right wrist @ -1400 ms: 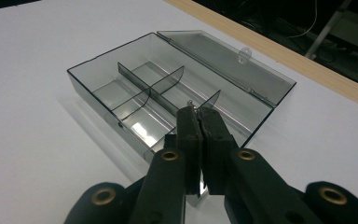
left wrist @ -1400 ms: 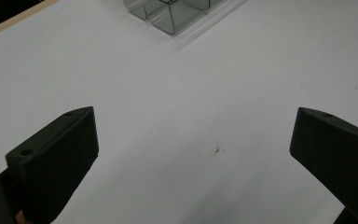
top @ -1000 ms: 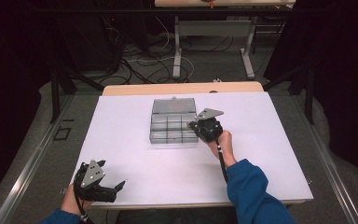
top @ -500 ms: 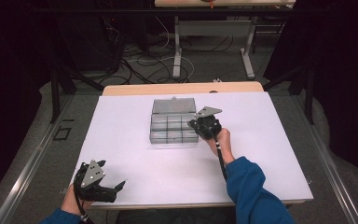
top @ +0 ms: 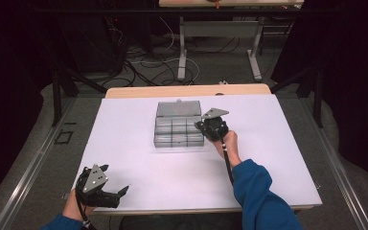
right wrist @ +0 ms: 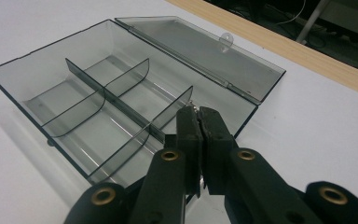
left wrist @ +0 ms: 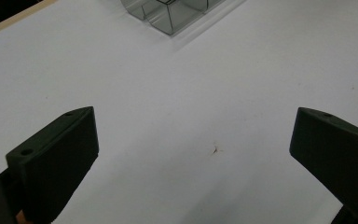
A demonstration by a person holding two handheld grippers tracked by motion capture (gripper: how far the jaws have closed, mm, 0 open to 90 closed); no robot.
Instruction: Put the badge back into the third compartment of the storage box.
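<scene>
A clear grey plastic organizer box [top: 177, 132] lies open in the middle of the white table [top: 268, 143], its lid [top: 178, 108] folded flat behind it. In the right gripper view the box [right wrist: 98, 112] shows several empty compartments and the lid [right wrist: 200, 46]. My right gripper [top: 200, 125] hovers at the box's right end. Its jaws are pressed together [right wrist: 198, 111] over the nearest compartment, with a tiny silvery bit pinched at the tips. My left gripper [top: 120, 191] rests near the table's front left edge, wide open [left wrist: 193, 149] over bare table, with the box corner [left wrist: 168, 14] far ahead.
A wooden strip [top: 187, 90] borders the table's far edge. Beyond it are table legs and cables on the floor [top: 182, 57]. A small dark speck [left wrist: 214, 150] marks the tabletop between the left jaws.
</scene>
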